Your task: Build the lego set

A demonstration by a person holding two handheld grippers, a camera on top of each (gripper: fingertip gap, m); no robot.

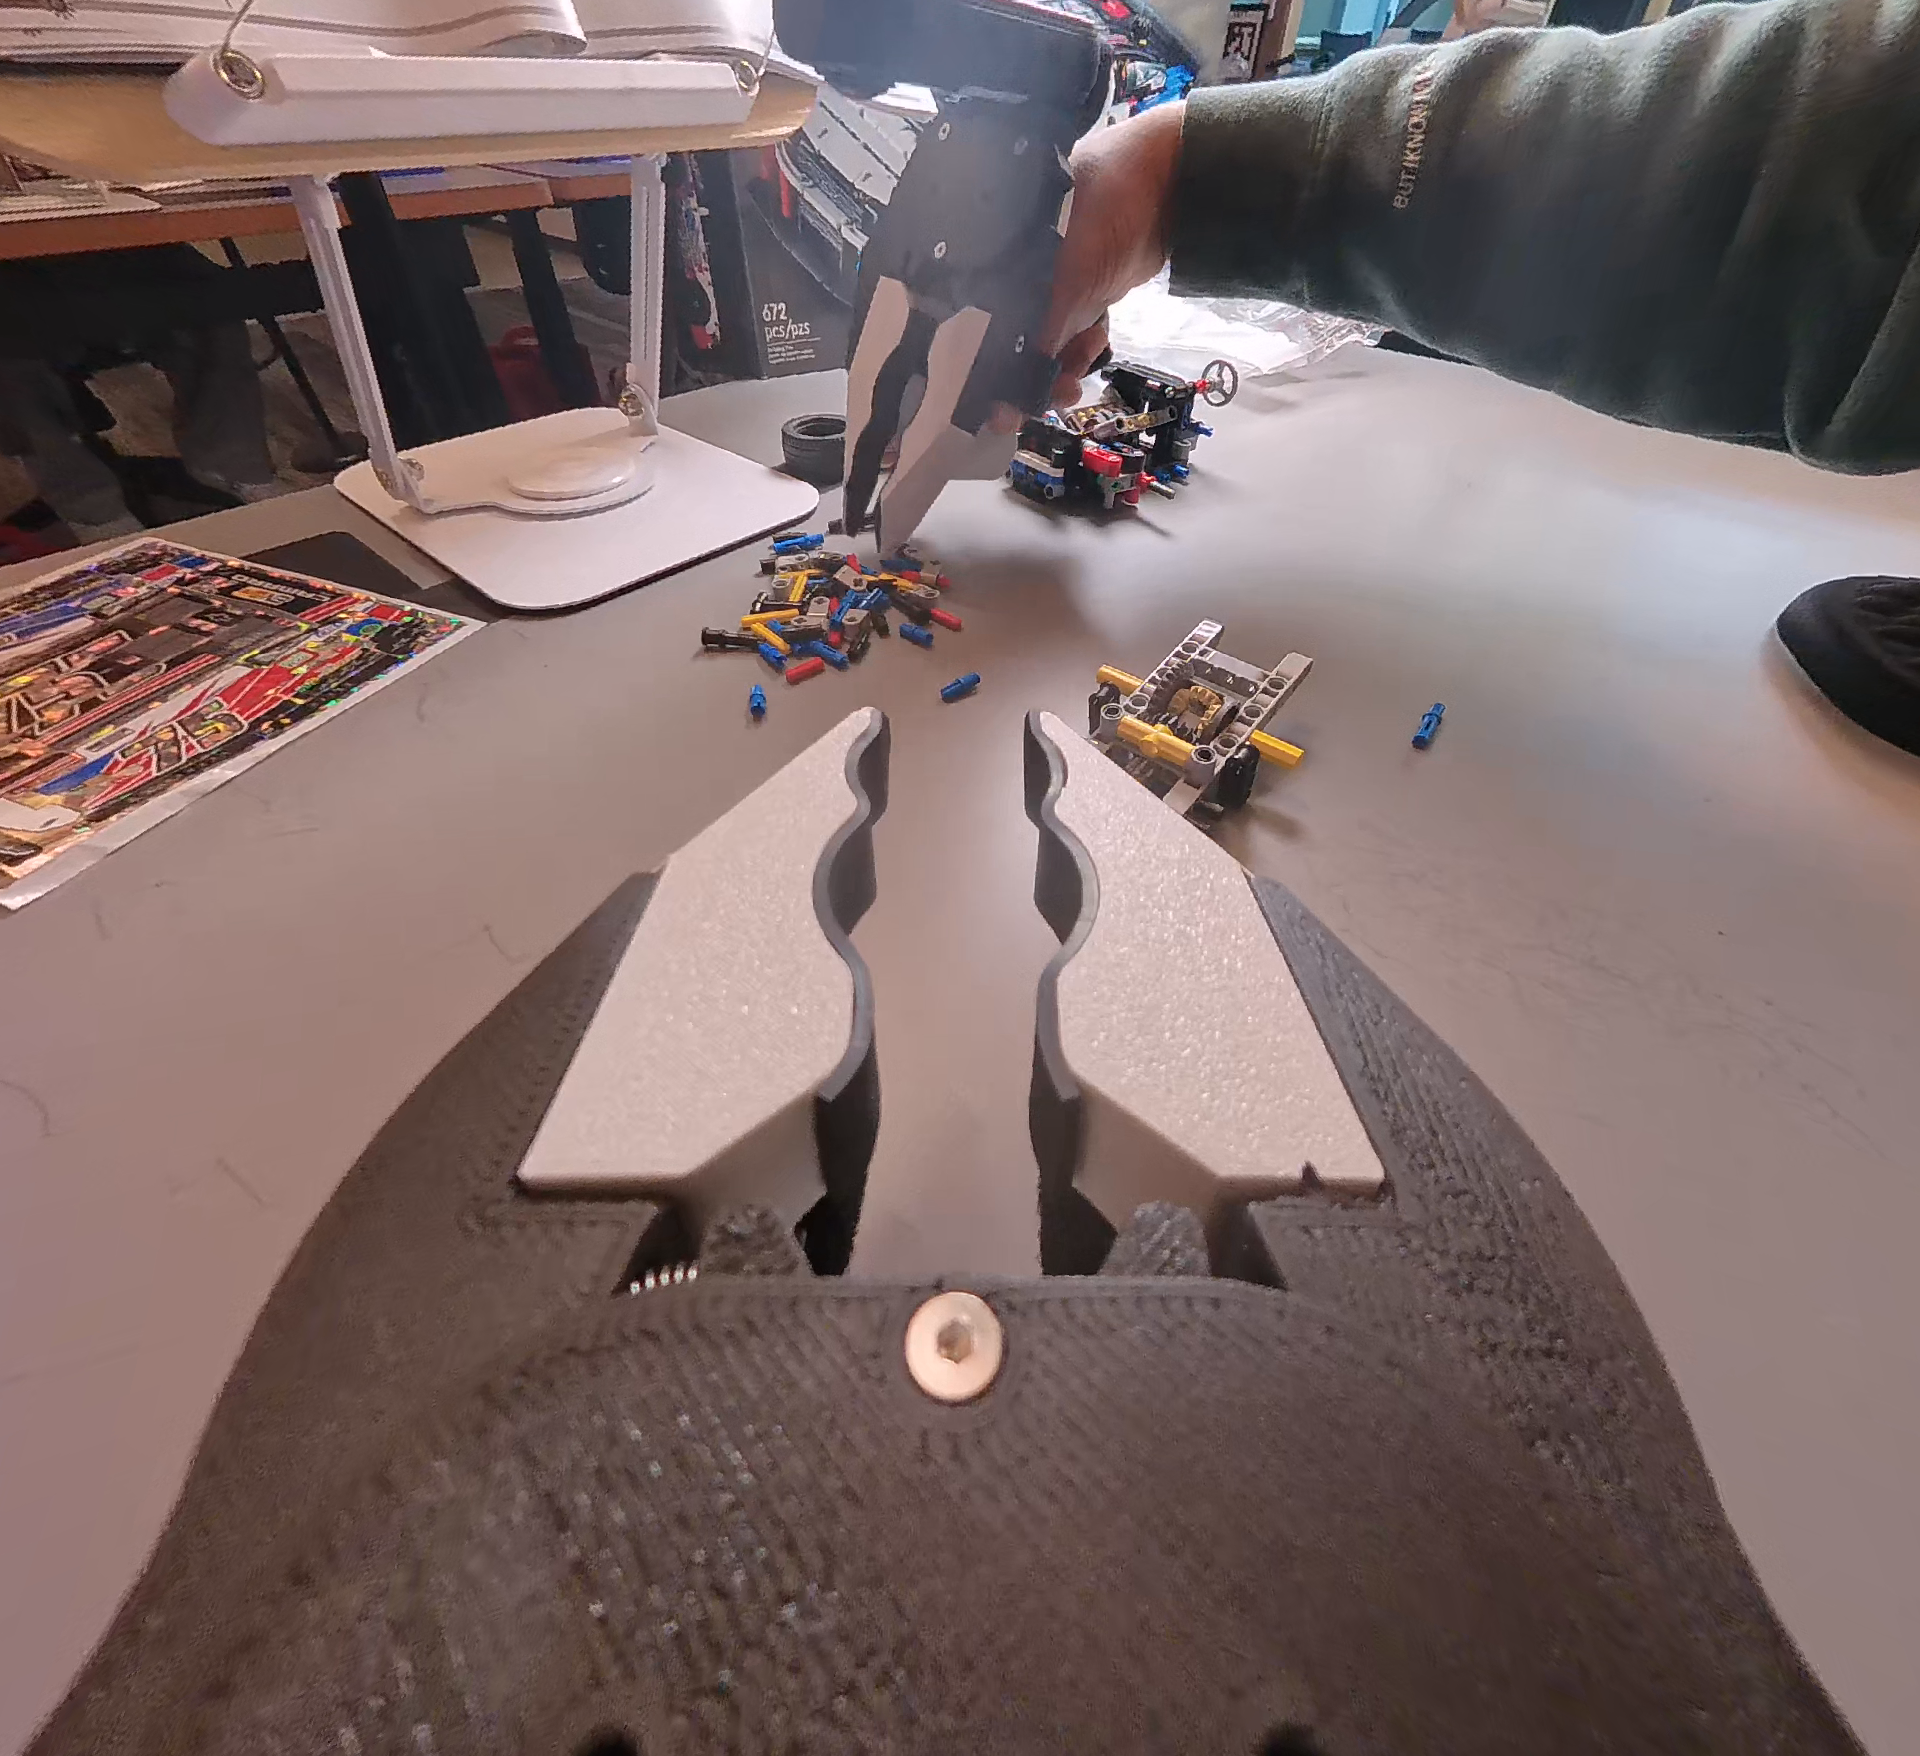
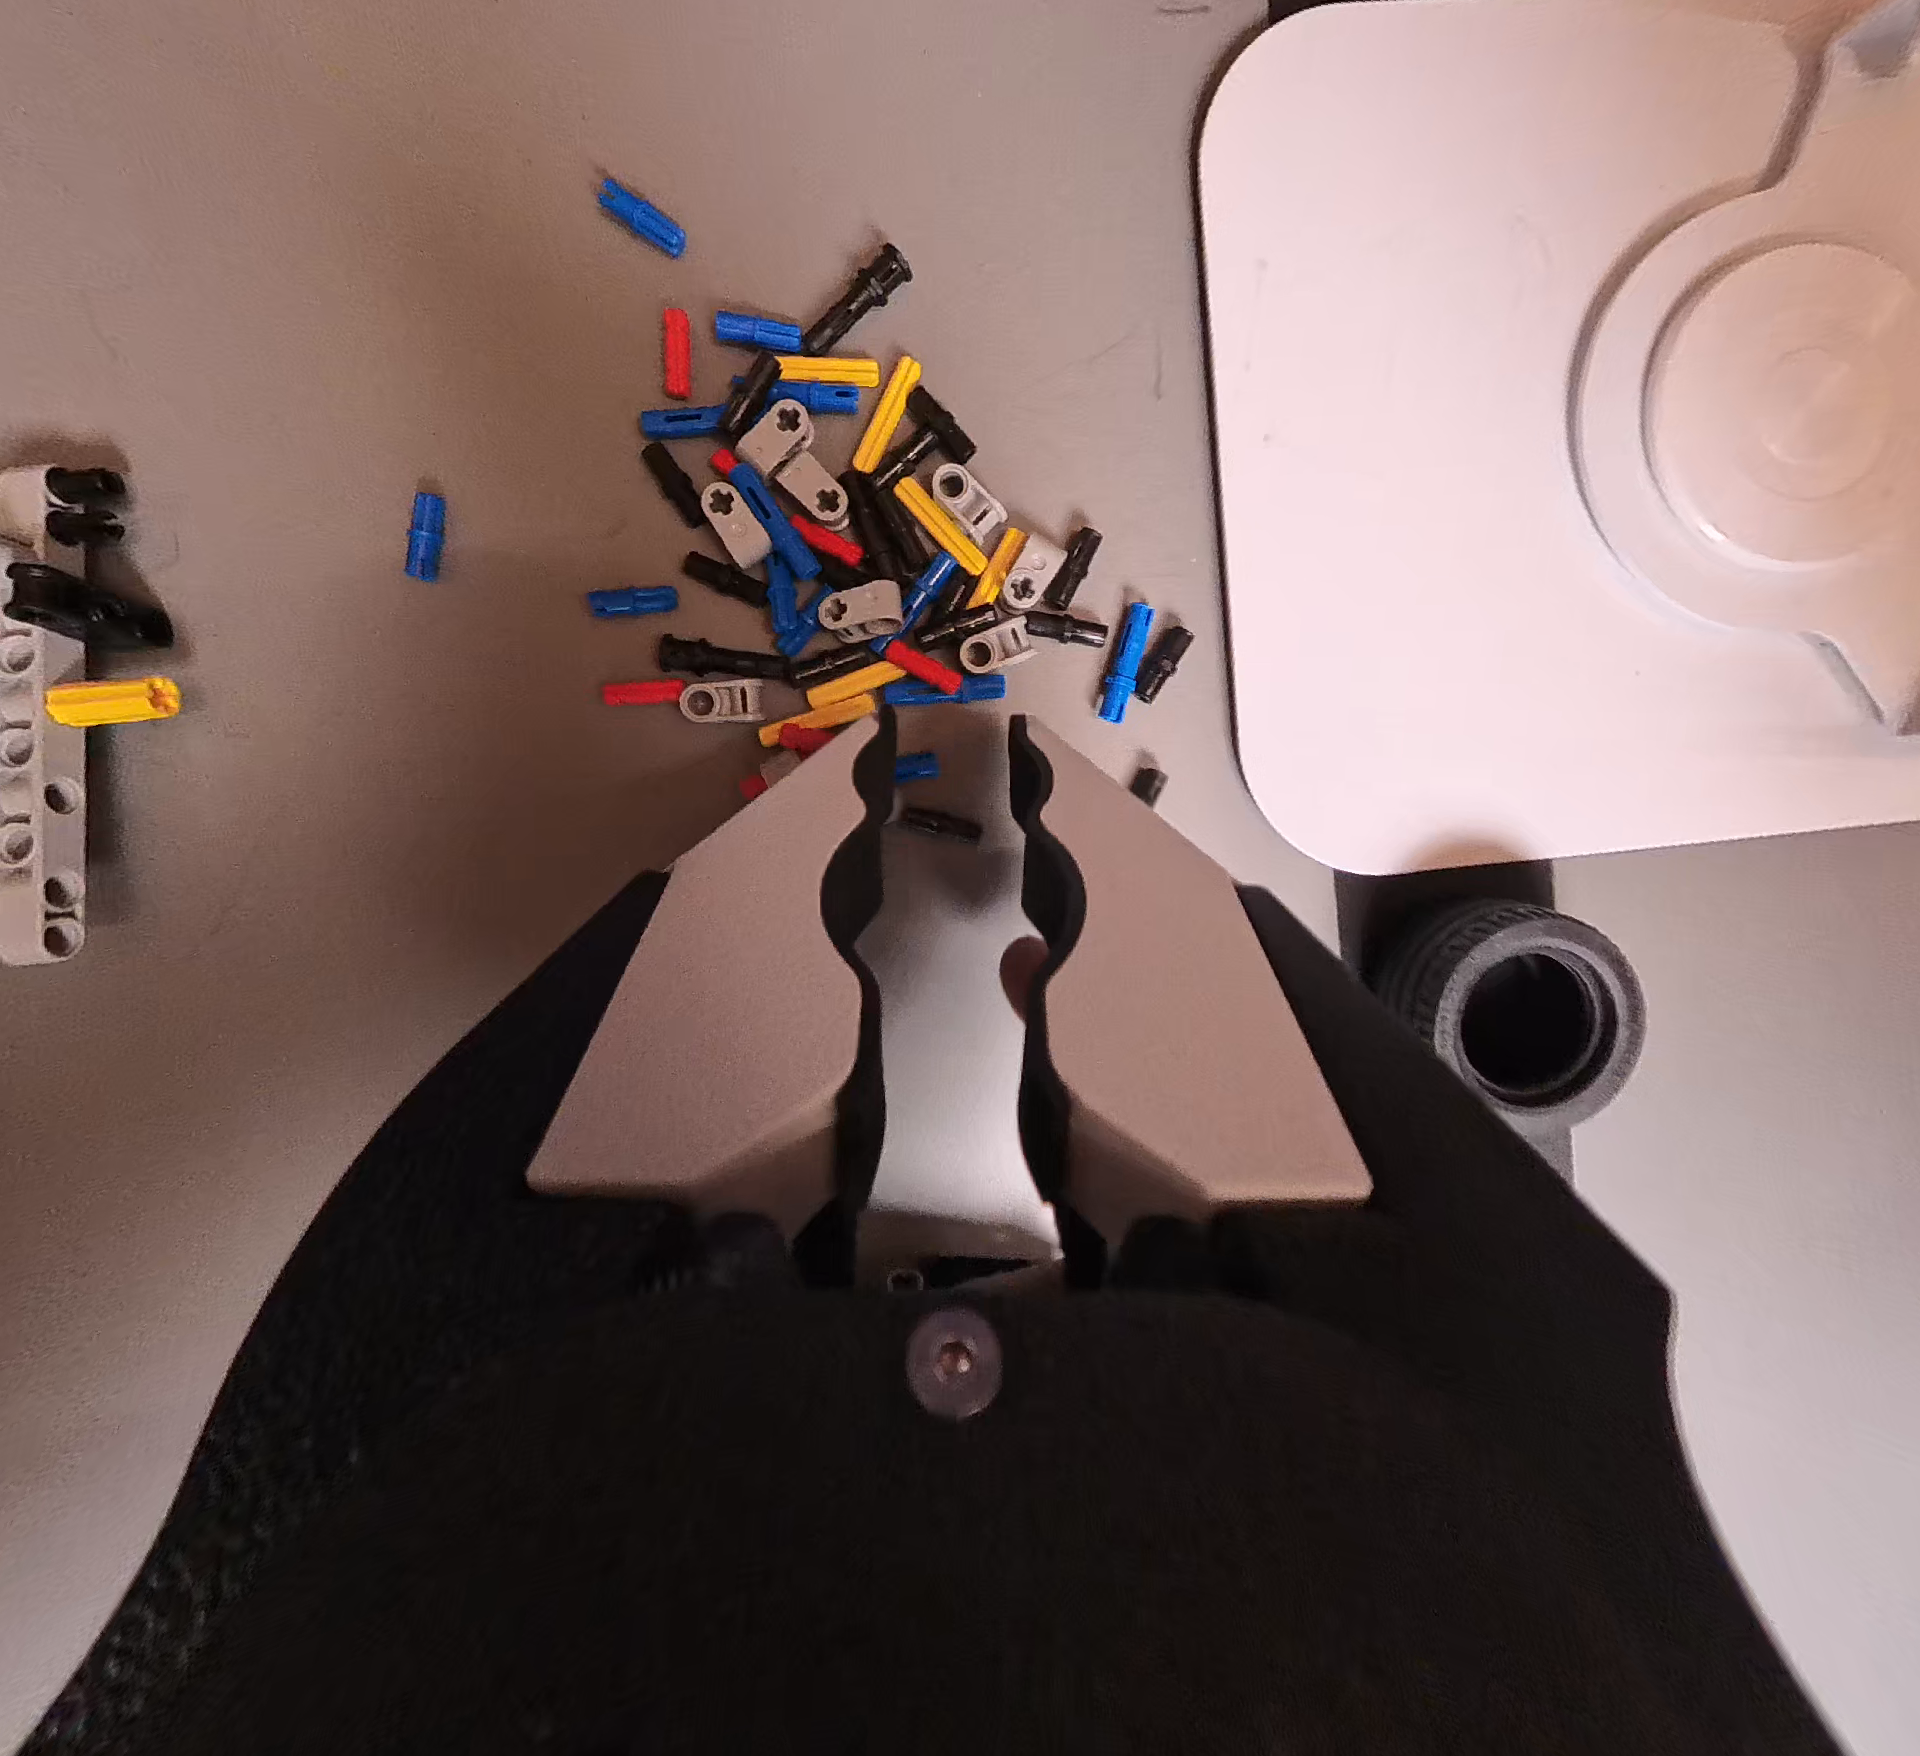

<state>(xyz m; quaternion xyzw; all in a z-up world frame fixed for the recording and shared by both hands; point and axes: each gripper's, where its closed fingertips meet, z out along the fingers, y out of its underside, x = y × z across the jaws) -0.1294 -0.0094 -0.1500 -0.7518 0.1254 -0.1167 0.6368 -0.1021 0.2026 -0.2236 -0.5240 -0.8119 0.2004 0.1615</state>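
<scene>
Both my grippers' jaws stand apart, empty. Right gripper hovers over the pin pile; a tire sits at four o'clock on the surface.

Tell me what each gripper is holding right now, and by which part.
Nothing is held. The left gripper has its jaws open above bare table. The right gripper hangs with jaws open over the pile of small pieces, a black pin lying loose between them.

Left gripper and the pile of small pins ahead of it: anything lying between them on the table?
Only a loose blue pin or two; otherwise bare table between the left gripper and the pile, per the left wrist view.
</scene>
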